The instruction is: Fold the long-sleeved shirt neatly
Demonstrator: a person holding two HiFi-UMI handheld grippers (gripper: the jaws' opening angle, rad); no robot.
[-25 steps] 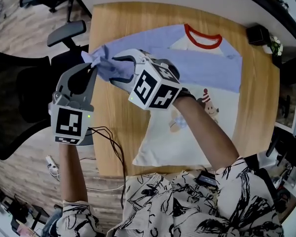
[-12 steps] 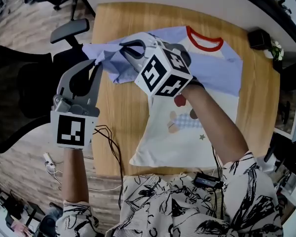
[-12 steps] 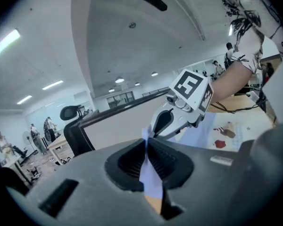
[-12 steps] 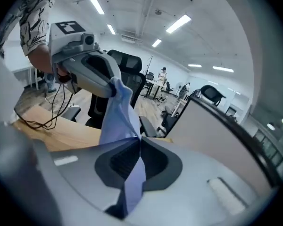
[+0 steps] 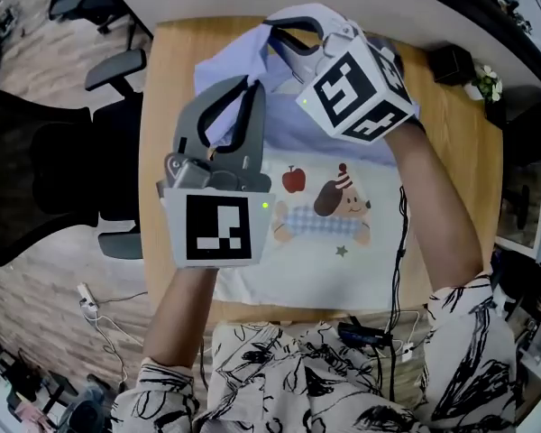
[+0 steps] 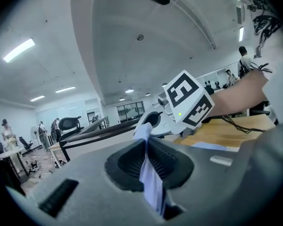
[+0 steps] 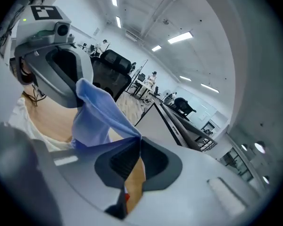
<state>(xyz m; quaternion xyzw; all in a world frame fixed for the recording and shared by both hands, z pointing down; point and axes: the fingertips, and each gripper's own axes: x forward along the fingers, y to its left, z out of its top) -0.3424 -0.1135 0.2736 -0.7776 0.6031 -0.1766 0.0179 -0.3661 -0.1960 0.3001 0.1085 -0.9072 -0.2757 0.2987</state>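
The long-sleeved shirt (image 5: 325,251) lies on the wooden table (image 5: 167,106): a cream body with an apple and dog print, and lavender-blue sleeves. Both grippers hold its left sleeve (image 5: 221,66) lifted over the shirt's upper part. My left gripper (image 5: 242,87) is shut on the sleeve cloth, which shows as a pale strip (image 6: 151,178) pinched between the jaws of the left gripper (image 6: 146,142). My right gripper (image 5: 275,32), further back, is shut on the same sleeve. In the right gripper view the blue cloth (image 7: 101,114) runs from the right gripper (image 7: 137,142) to the left gripper (image 7: 78,98).
Black office chairs (image 5: 36,179) stand left of the table. A small black box (image 5: 451,61) and a flower pot (image 5: 482,87) sit at the table's far right corner. Cables (image 5: 370,336) lie along the near edge by the person's patterned sleeves.
Both grippers have risen and swung from the table's left edge to the right and far side, carrying the sleeve over the shirt body. The printed front now shows.
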